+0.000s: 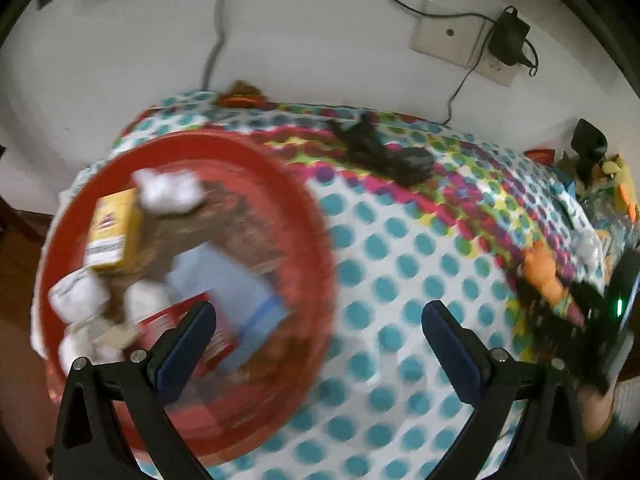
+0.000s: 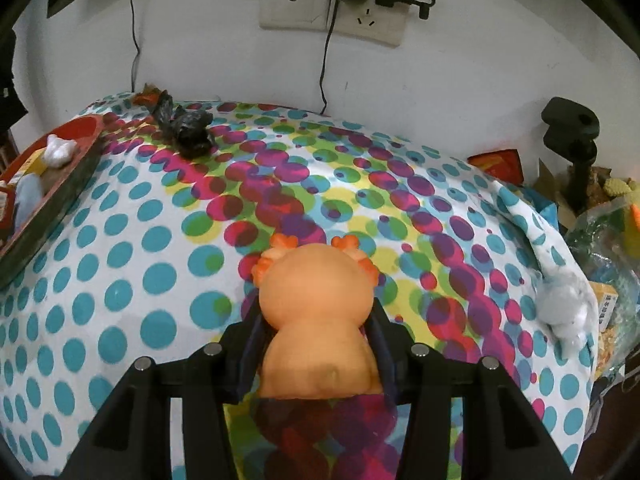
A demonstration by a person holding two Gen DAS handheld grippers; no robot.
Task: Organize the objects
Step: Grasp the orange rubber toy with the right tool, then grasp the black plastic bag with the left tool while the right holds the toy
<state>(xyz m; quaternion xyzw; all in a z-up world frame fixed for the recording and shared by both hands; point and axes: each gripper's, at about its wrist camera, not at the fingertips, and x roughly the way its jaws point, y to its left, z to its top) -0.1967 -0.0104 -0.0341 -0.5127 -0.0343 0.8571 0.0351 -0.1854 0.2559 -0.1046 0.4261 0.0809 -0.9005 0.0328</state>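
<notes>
My right gripper is shut on an orange toy figure and holds it above the dotted tablecloth. The same toy shows at the right in the left wrist view. My left gripper is open and empty, above the right rim of a red basin. The basin holds a yellow box, a blue packet and crumpled white paper. The basin's edge shows at the left in the right wrist view.
A black crumpled bag lies near the table's far edge, also in the right wrist view. A grey-white crumpled wad lies at the right edge. Boxes, bags and a black stand crowd the right side. Wall sockets with cables are behind.
</notes>
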